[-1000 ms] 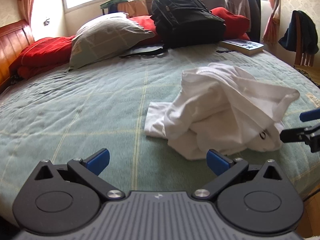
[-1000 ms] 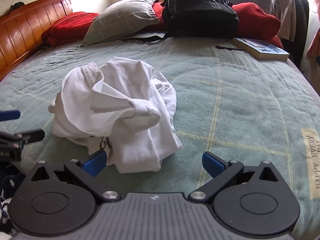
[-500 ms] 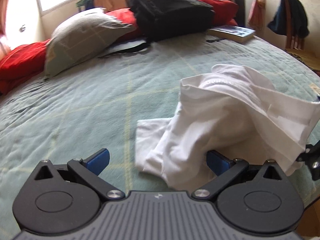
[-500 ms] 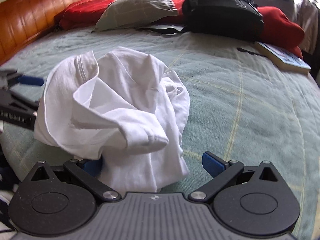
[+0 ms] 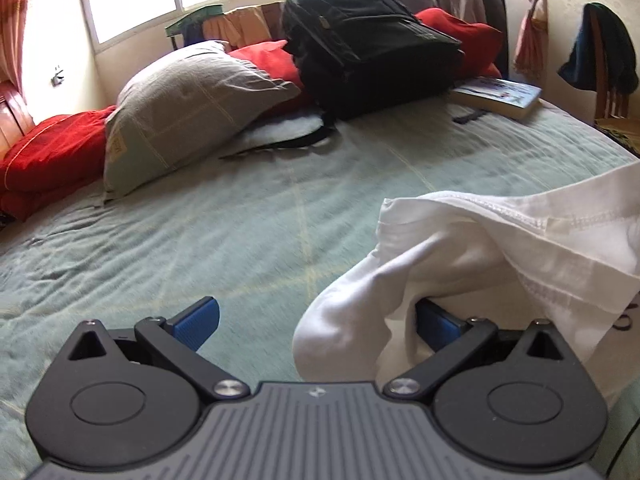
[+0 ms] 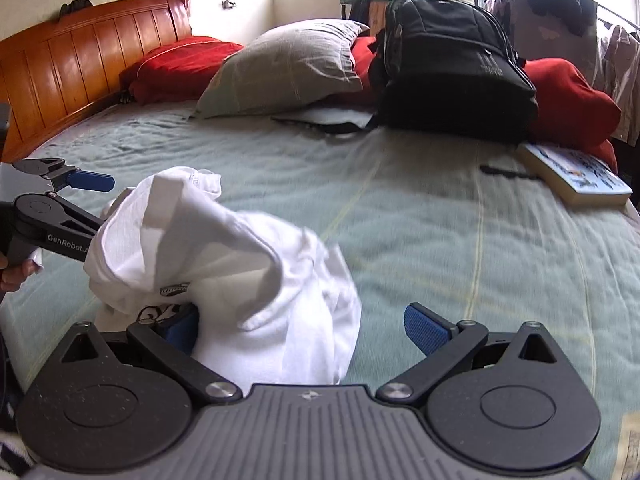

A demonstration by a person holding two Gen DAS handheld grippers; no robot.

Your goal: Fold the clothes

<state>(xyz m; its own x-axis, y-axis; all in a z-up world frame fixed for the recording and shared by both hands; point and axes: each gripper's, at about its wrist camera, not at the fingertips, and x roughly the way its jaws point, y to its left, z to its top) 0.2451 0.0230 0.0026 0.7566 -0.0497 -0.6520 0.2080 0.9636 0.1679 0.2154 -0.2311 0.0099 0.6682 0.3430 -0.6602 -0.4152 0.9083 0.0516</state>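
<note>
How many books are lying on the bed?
1. The book lies at the far right of the bed, beside the black backpack. More could be hidden behind the backpack.

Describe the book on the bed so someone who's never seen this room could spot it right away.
Start at the big black backpack leaning on the red bedding at the far side of the green bedspread. Right of it lies the book, flat, thick, with a pale blue cover: the only hard-edged item there.

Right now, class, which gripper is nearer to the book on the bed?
Right. The book lies far ahead to the right of the right gripper; the left gripper is farther over, beyond the white shirt.
</note>
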